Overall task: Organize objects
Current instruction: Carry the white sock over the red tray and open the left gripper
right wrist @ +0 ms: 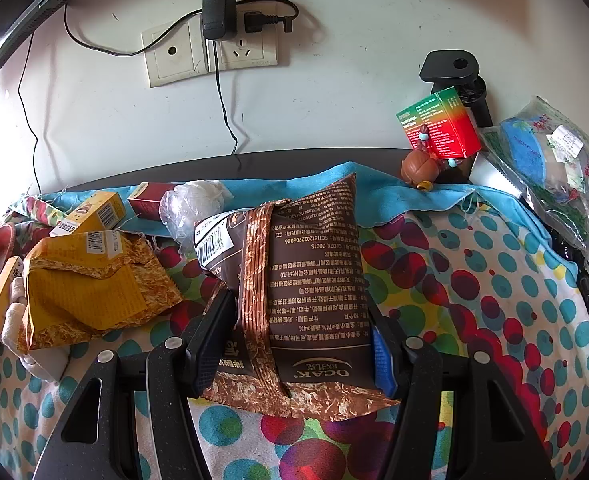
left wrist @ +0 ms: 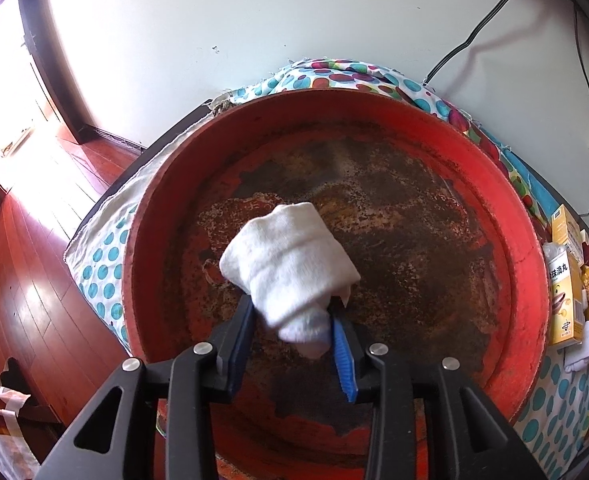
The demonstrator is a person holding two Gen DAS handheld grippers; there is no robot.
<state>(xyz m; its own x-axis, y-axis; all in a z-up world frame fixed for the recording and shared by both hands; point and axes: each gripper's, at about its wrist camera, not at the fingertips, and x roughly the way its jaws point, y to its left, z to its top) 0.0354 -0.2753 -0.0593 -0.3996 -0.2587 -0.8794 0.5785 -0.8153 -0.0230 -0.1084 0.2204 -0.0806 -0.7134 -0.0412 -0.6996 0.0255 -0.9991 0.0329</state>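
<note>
A rolled white sock [left wrist: 290,256] lies between the fingers of my left gripper [left wrist: 292,306], over the worn floor of a big red round tray [left wrist: 530,280]. The jaws stand apart and the sock's near end is blurred between the pads; its far end rests toward the tray's middle. My right gripper [right wrist: 298,312] is shut on a brown snack bag [right wrist: 314,264] with white print, gripped at its lower sides, above the dotted cloth [right wrist: 474,288].
Left of the brown bag lie a yellow snack bag [right wrist: 90,288], yellow boxes [right wrist: 94,212], a red box [right wrist: 150,200] and a clear plastic wad [right wrist: 190,204]. A green-red box [right wrist: 438,124], a brown figurine [right wrist: 418,168] and a plastic packet [right wrist: 550,160] sit at the back right. Cables hang on the wall.
</note>
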